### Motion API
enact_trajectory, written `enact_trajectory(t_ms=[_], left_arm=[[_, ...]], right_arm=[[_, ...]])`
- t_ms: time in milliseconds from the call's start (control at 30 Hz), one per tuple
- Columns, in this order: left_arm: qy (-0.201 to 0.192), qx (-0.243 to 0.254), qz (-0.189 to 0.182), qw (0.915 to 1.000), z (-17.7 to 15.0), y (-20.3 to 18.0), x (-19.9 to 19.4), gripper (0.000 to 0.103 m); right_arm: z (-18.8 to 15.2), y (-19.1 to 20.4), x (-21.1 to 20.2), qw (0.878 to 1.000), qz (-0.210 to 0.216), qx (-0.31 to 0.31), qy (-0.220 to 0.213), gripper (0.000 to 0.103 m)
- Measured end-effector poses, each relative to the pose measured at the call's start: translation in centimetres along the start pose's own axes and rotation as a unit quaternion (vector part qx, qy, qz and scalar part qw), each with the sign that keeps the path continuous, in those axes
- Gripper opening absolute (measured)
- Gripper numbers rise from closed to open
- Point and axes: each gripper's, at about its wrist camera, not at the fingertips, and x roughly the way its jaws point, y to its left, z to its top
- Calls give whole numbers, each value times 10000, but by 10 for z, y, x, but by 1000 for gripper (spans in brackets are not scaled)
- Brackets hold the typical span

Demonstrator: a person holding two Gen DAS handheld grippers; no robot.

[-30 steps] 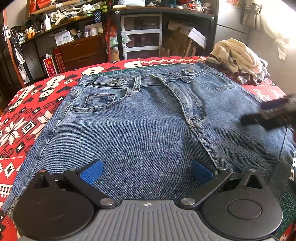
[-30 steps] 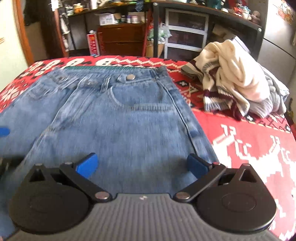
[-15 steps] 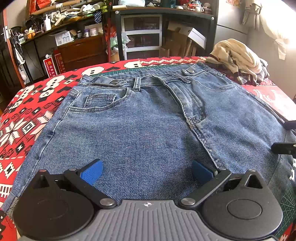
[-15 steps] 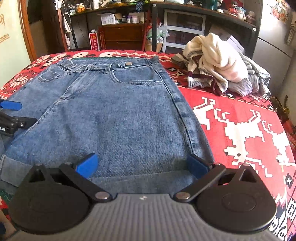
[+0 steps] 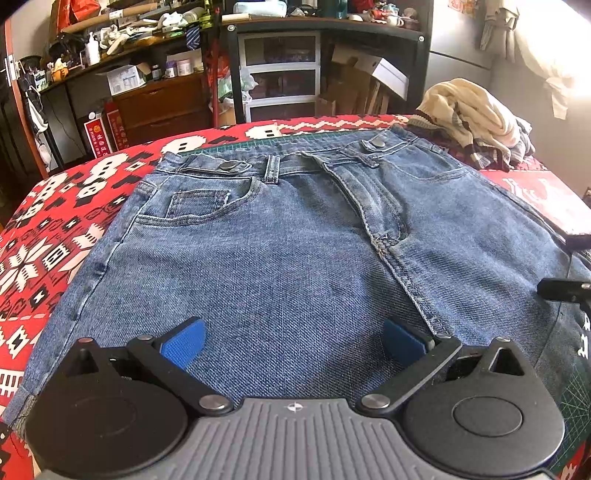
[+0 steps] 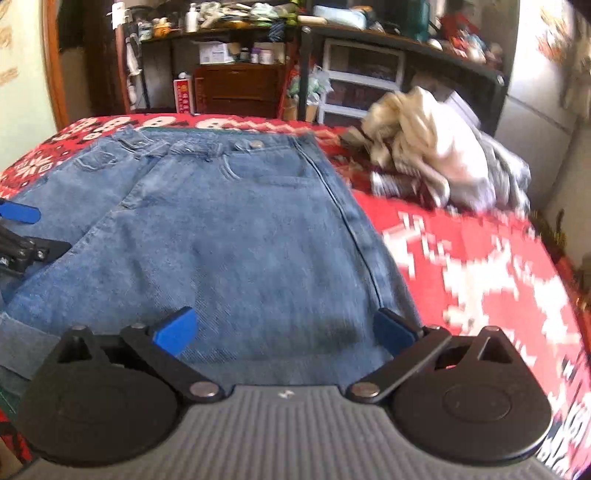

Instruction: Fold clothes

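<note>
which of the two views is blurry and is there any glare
Right wrist view: motion-smeared, the clothes pile and red patterned cloth soft. Left wrist view: sharp, stitching on the denim shorts crisp, with blown-out glare at the upper right corner. Both views bend straight lines, fisheye.

Home, a cluttered bedroom or living room used for laundry. Red patterned blanket (image 5: 55, 236) covers the work surface, green cutting mat (image 5: 574, 391) showing under it. Denim shorts (image 5: 295, 240) laid flat, pile of unfolded clothes (image 5: 476, 122) beside them. Behind: dark shelving (image 5: 321, 26) crammed with bottles, boxes, toys; white plastic drawer unit (image 5: 280, 74); wooden dresser (image 5: 162, 107); cardboard boxes (image 5: 373, 81) on the floor. Daylight from the right.
</note>
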Motion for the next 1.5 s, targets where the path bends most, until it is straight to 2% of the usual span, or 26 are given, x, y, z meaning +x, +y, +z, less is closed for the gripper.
enact_trajectory(t_ms=[67, 167, 367, 433, 567, 667, 733, 833, 933, 1000, 1167, 1367, 1500], left_arm=[[-7, -5, 0, 10000, 0, 0, 0, 103], [3, -6, 1, 10000, 0, 0, 0, 103], [4, 0, -1, 10000, 0, 0, -1, 103], [3, 3, -8, 10000, 0, 0, -1, 103], [-5, 15, -19, 10000, 0, 0, -1, 103], [-10, 14, -19, 10000, 0, 0, -1, 103], [-10, 13, -19, 10000, 0, 0, -1, 103], [-10, 13, -20, 10000, -1, 0, -1, 103], [-3, 11, -19, 10000, 0, 0, -1, 103], [2, 11, -20, 10000, 0, 0, -1, 103], [6, 11, -21, 10000, 0, 0, -1, 103], [7, 15, -22, 10000, 0, 0, -1, 103], [6, 8, -21, 10000, -1, 0, -1, 103]], right_arm=[[15, 7, -6, 9995, 135, -58, -297, 103], [44, 16, 3, 9989, 294, -20, -351, 103], [75, 41, 62, 9991, 404, -8, 132, 103], [73, 51, 81, 9983, 314, -64, 481, 103], [61, 53, 79, 9993, 269, 89, 251, 103], [56, 51, 72, 9988, 366, 49, 318, 102], [60, 52, 71, 9981, 301, 64, 528, 103], [74, 57, 70, 9939, 90, -17, 1102, 103], [82, 57, 76, 9902, 152, 43, 1389, 103], [81, 51, 78, 9898, 214, 278, 1384, 103], [89, 53, 85, 9855, 193, 228, 1667, 103], [84, 55, 80, 9884, 130, 246, 1491, 103], [87, 53, 83, 9867, 182, 233, 1595, 103]])
